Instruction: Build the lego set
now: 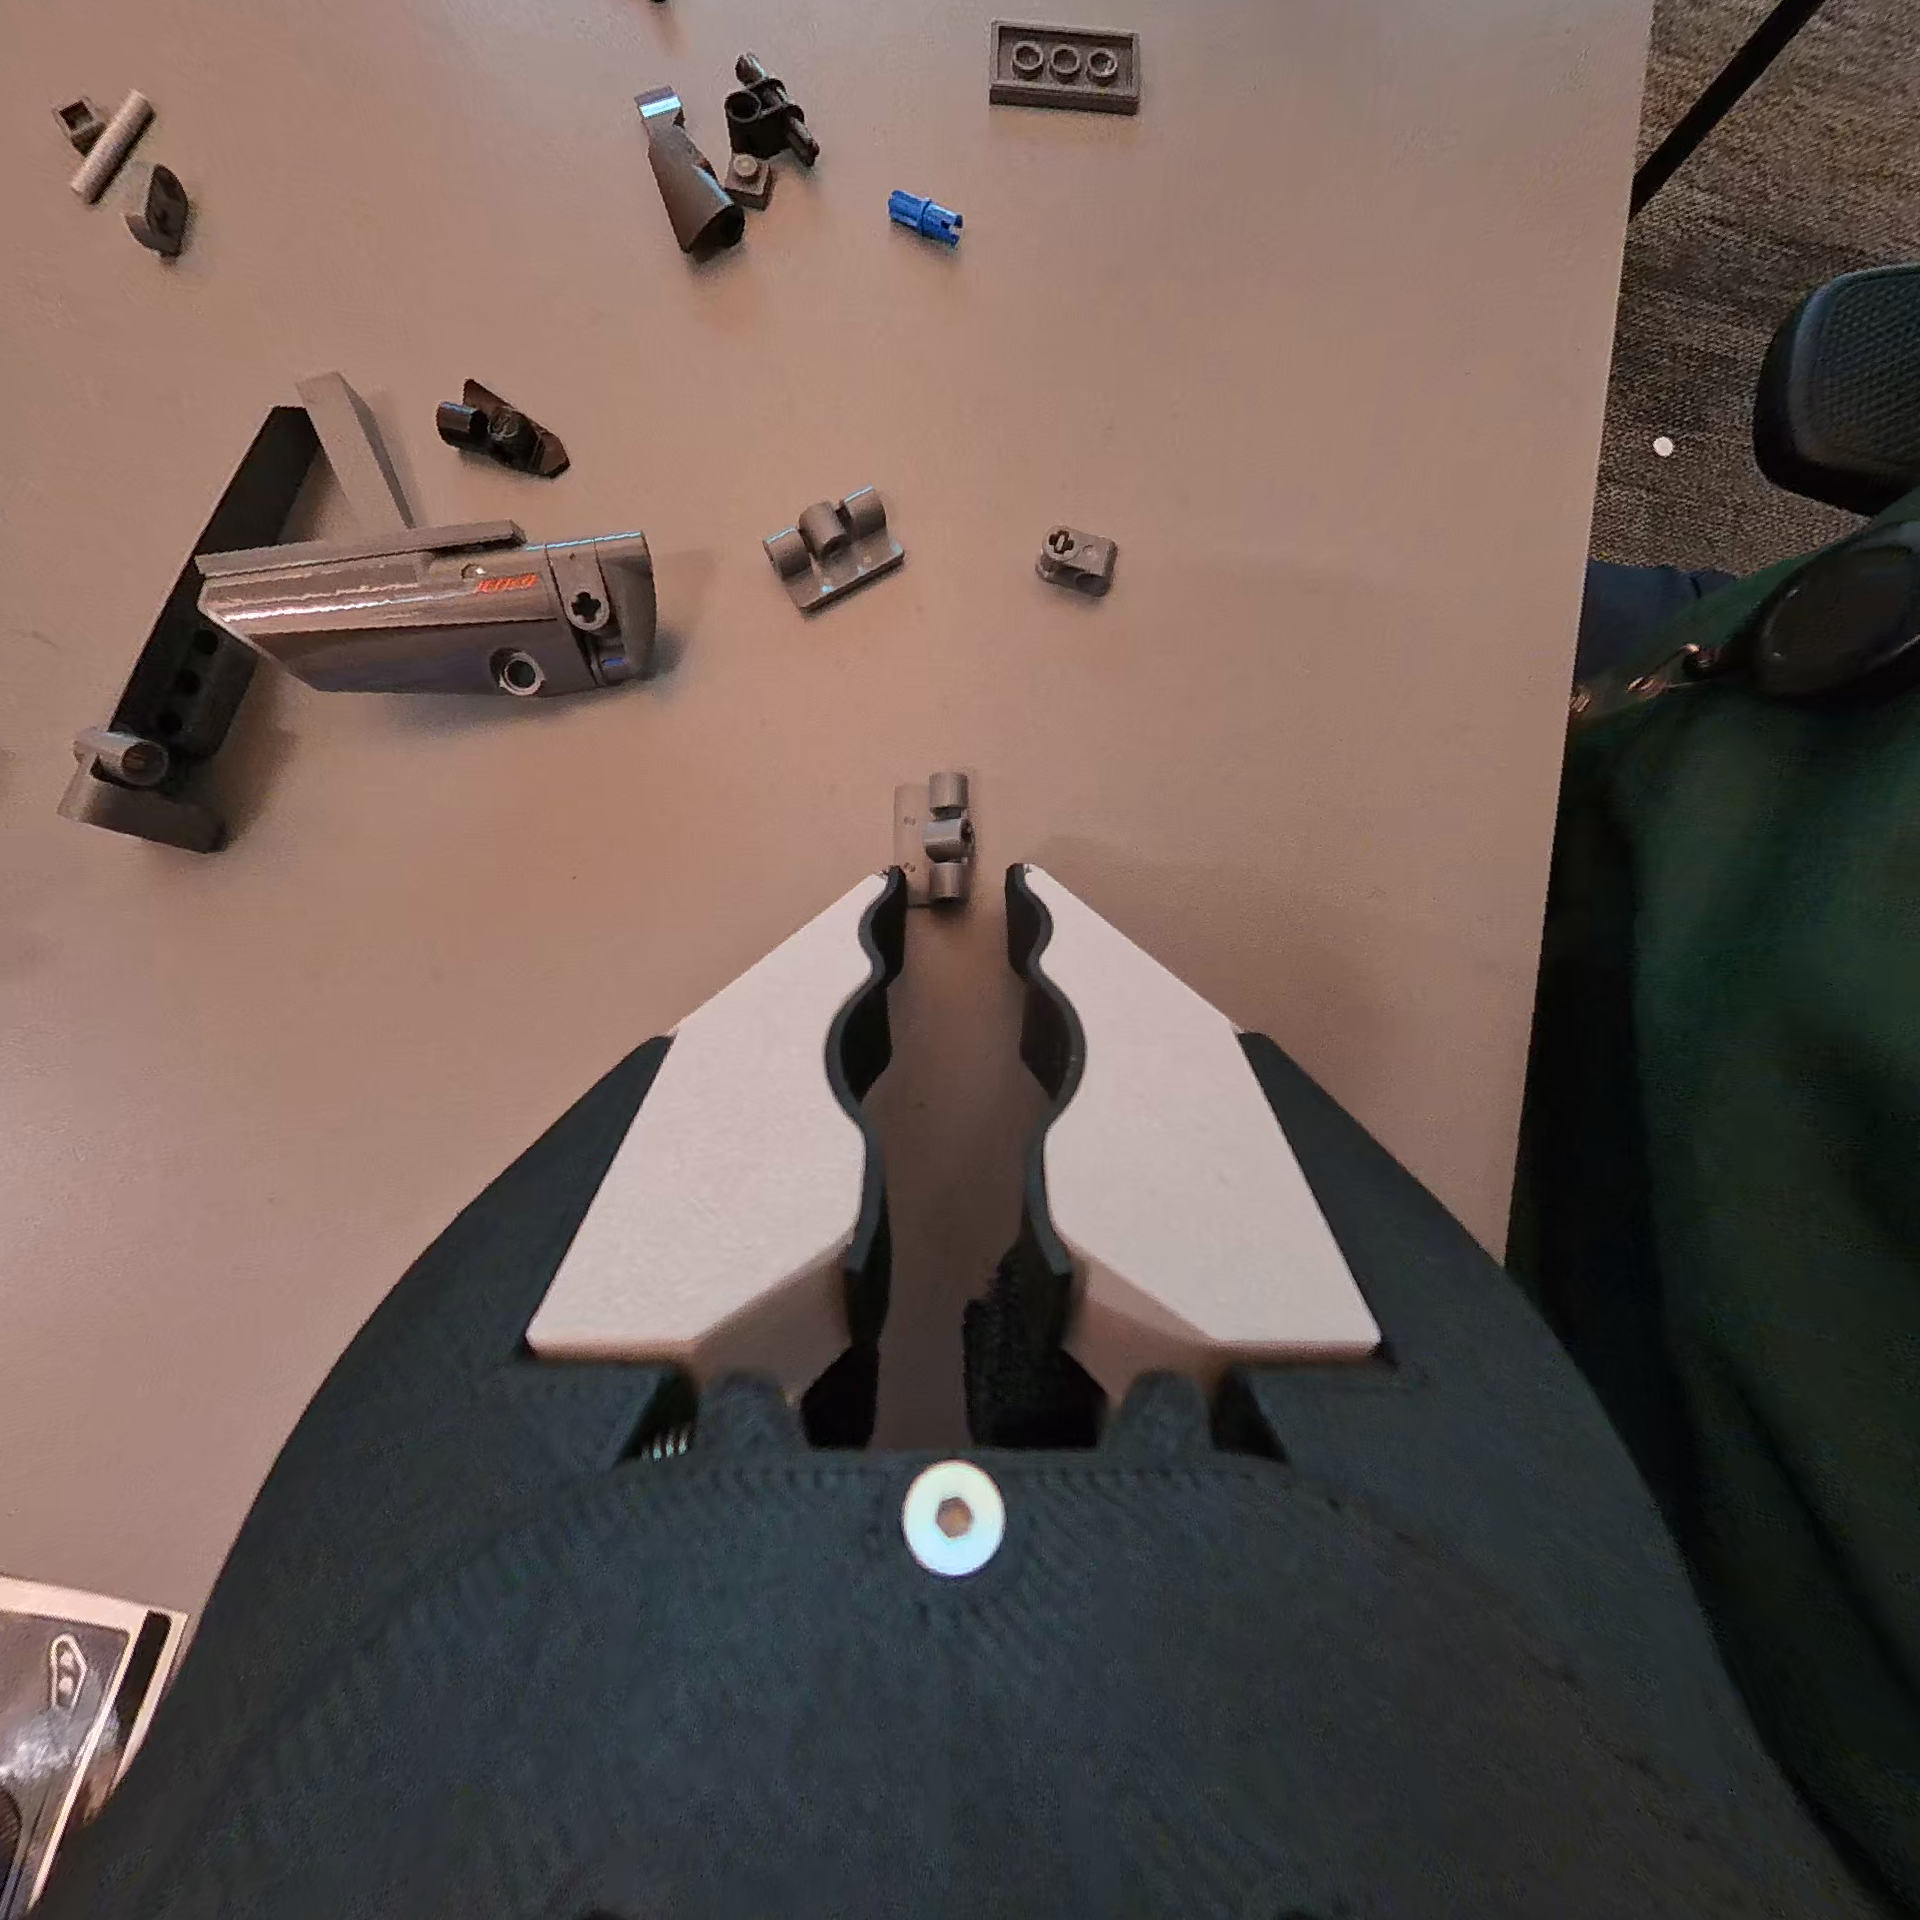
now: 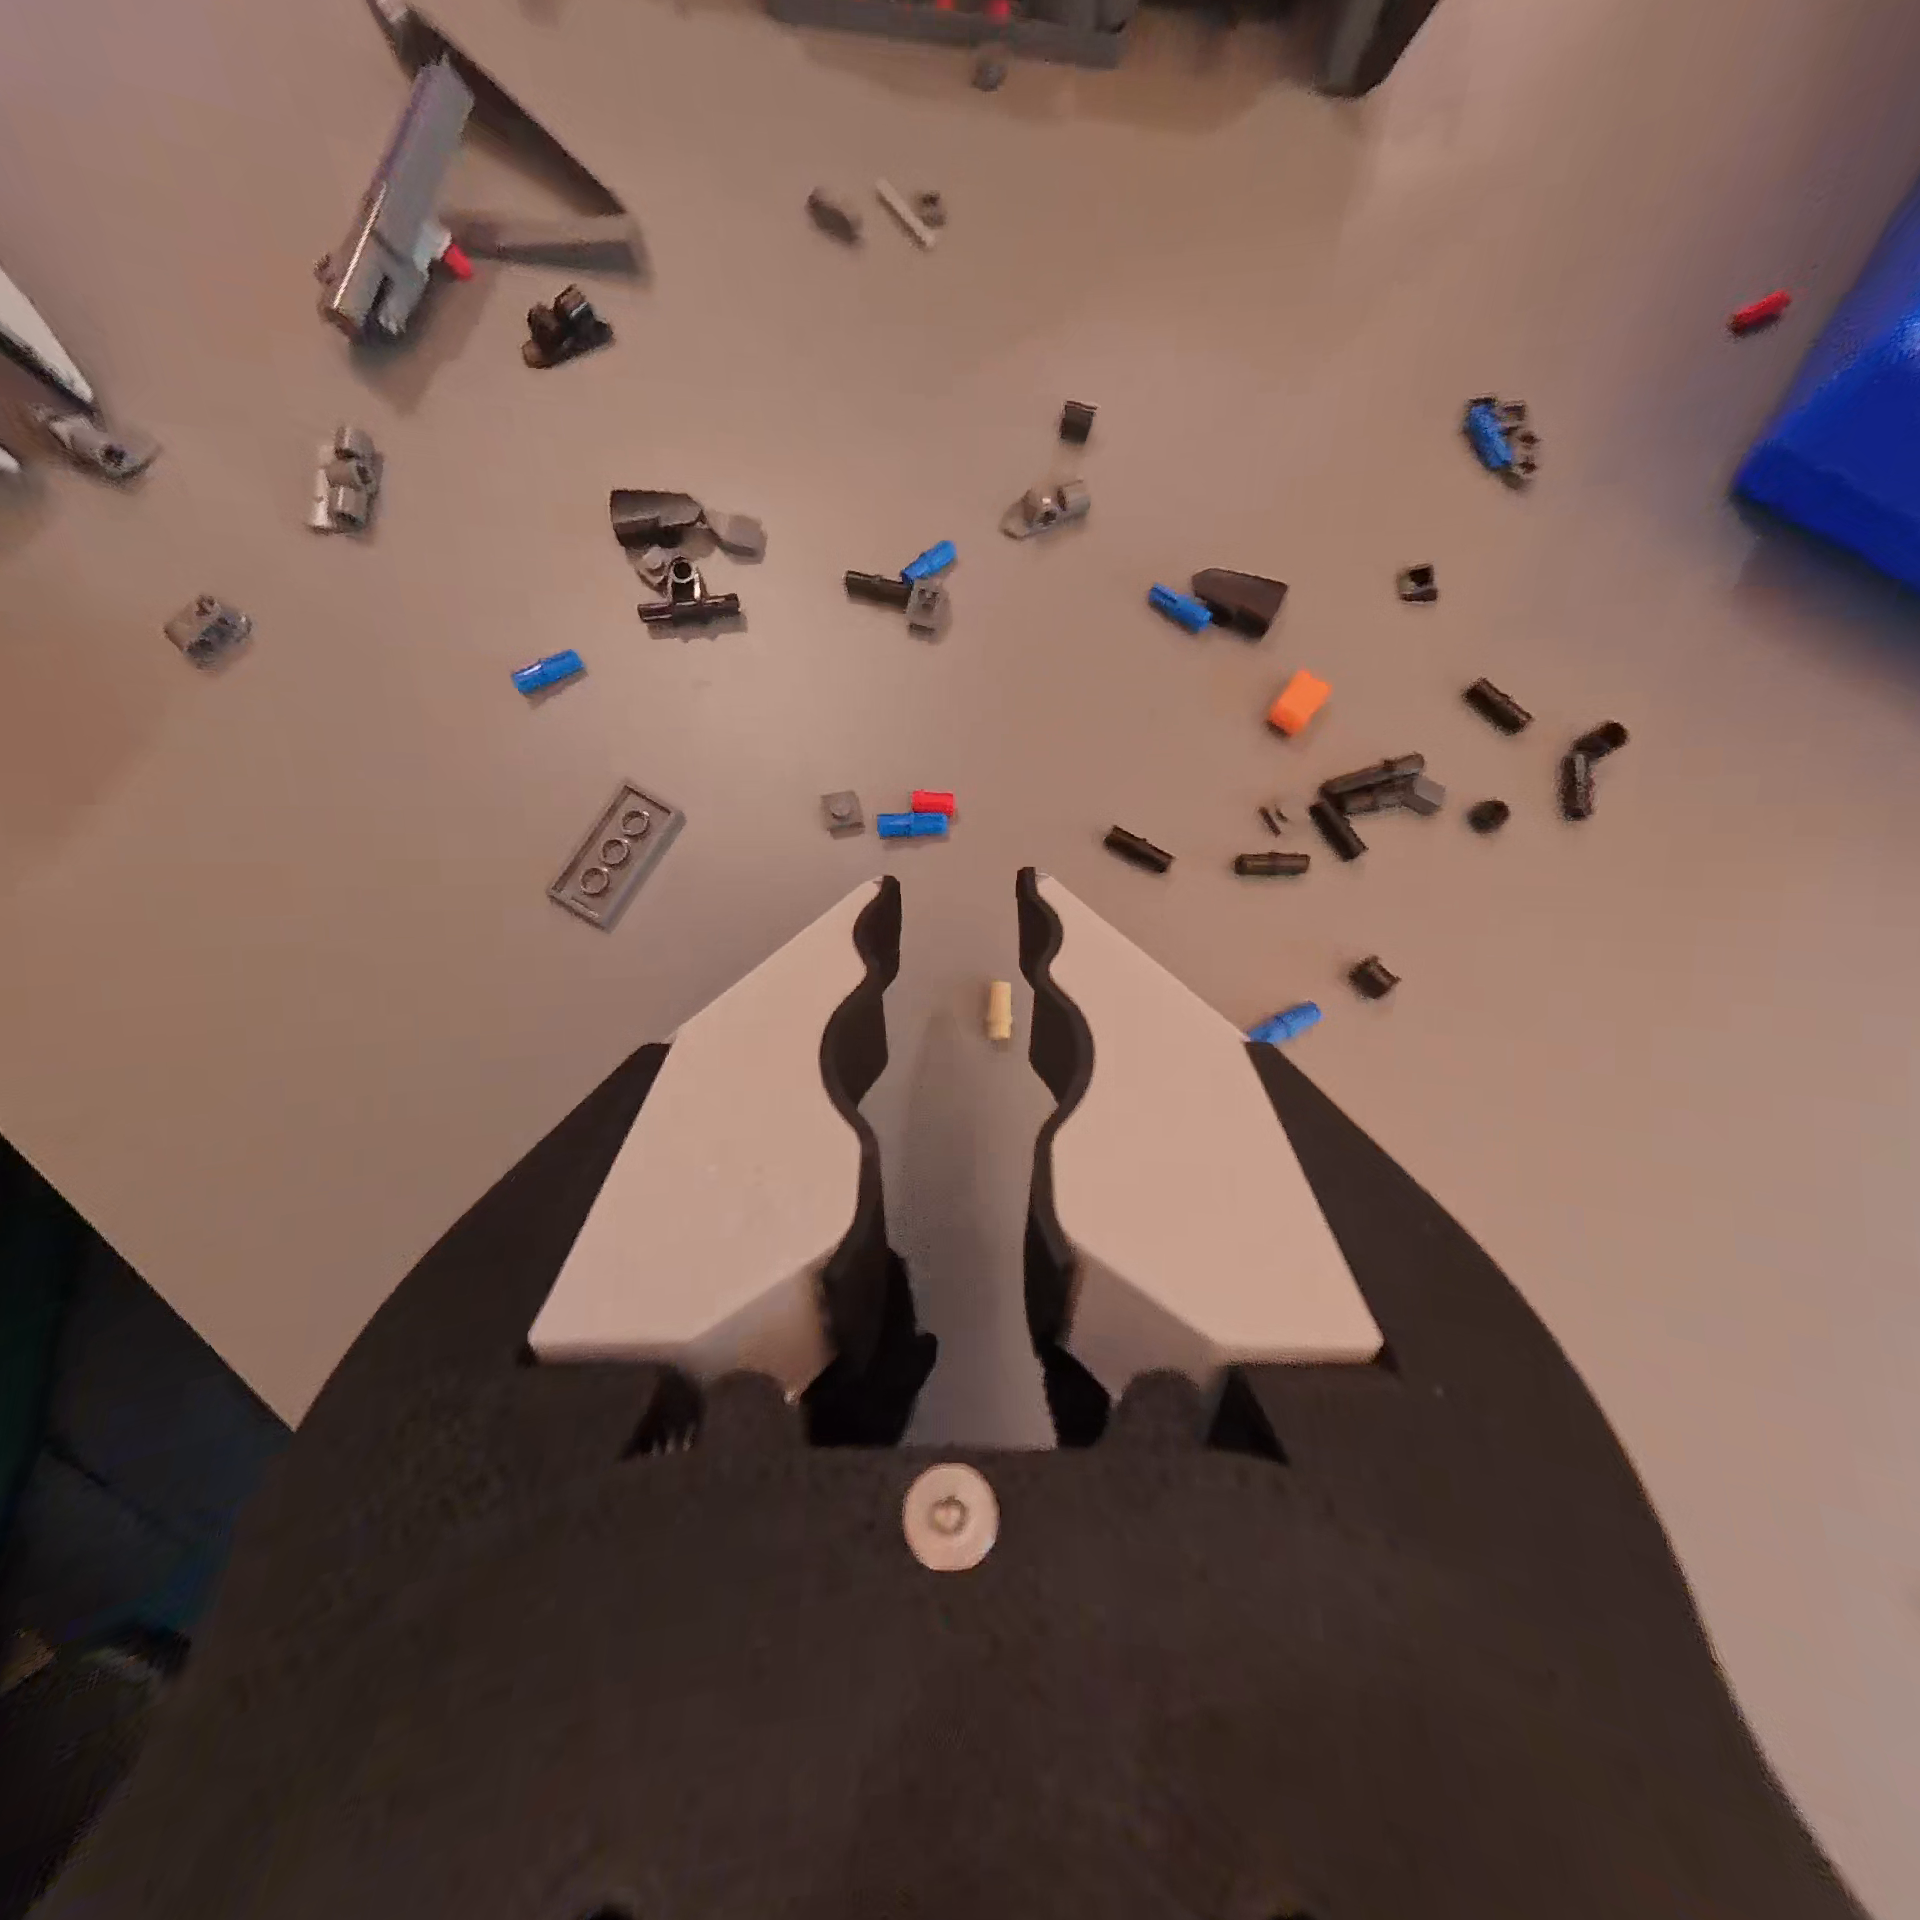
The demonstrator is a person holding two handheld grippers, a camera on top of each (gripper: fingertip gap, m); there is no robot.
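Observation:
In the left wrist view, my left gripper (image 1: 951, 878) is open above the table. A small light grey hinge piece (image 1: 935, 840) lies at its tips, close to the left finger and apart from the right one. A part-built grey and black assembly (image 1: 416, 613) lies to the left. In the right wrist view, my right gripper (image 2: 956, 883) is open and empty. A small tan pin (image 2: 998, 1010) lies on the table below the gap, close to the right finger. A blue pin and a red pin (image 2: 914, 816) lie just ahead of the tips.
Left wrist view: grey clip plate (image 1: 834, 548), small grey connector (image 1: 1076, 559), blue pin (image 1: 925, 216), grey studded plate (image 1: 1064, 64), table edge at right, chair (image 1: 1839, 395), booklet corner (image 1: 73, 1704). Right wrist view: several scattered black, blue and grey pieces, orange piece (image 2: 1299, 702), grey plate (image 2: 615, 854), blue object (image 2: 1849, 416). Left tips to right tips: about 25 cm. The right tips stand about 4 cm off the red pin (image 2: 914, 816).

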